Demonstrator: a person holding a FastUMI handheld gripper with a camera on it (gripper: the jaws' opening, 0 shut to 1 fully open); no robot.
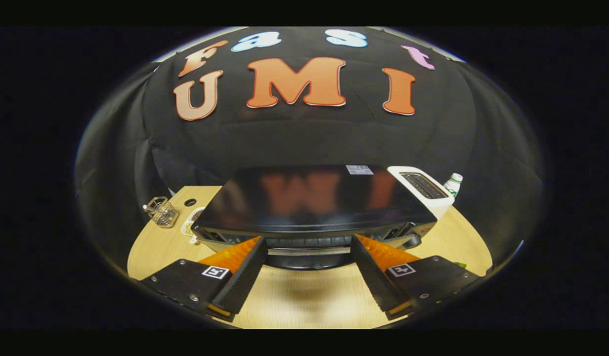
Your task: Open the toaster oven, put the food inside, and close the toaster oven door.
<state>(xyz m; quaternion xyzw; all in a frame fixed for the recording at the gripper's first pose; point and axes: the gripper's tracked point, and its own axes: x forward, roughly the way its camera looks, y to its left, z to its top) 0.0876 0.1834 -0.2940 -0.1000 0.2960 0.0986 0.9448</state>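
The glossy black boxy toaster oven (pixel 314 202) sits mid-table on the pale wooden tabletop (pixel 304 296), its door bar handle (pixel 308 251) just ahead of the fingers. The gripper (pixel 308 247) is spread wide, holding nothing. I'd say the opening step is on: come in level, straddle the handle at its middle, then close. There's a white sticker (pixel 359 169) on top, too small to read. Beside it stand a white slot toaster (pixel 423 188) and a bottle (pixel 453 184).
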